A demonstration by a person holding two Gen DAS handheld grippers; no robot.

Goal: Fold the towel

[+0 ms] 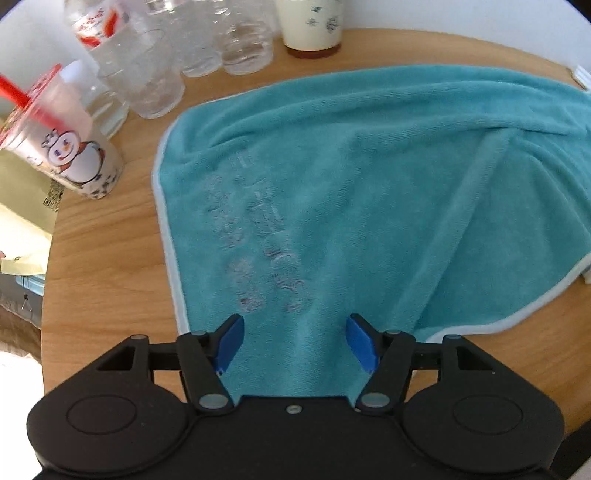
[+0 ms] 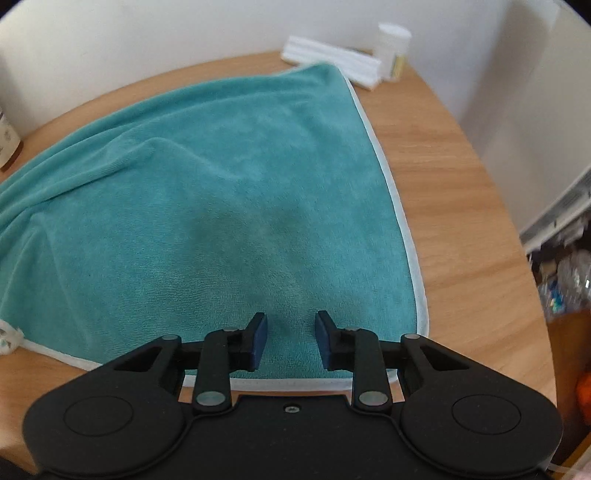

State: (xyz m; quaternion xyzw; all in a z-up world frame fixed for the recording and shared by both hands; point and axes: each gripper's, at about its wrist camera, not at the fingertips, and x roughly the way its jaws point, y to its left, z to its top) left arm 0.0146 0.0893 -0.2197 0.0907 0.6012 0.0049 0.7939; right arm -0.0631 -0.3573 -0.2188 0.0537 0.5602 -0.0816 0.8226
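Observation:
A teal towel (image 1: 351,184) with a pale trimmed edge lies spread and wrinkled on a round wooden table (image 1: 110,258). Faded lettering runs down its near left part. My left gripper (image 1: 295,338) hovers open over the towel's near edge, the cloth passing between its blue pads without being pinched. In the right wrist view the same towel (image 2: 203,206) fills the table's middle, its right hem curving toward me. My right gripper (image 2: 291,339) is open just above the near hem, nothing held.
Clear plastic bottles (image 1: 155,62), a penguin-printed drink cup with a red straw (image 1: 62,147) and a cream cup (image 1: 312,22) crowd the far left of the table. White folded cloths (image 2: 332,61) and a small white jar (image 2: 393,50) sit at the far right. Bare wood (image 2: 461,221) lies right of the towel.

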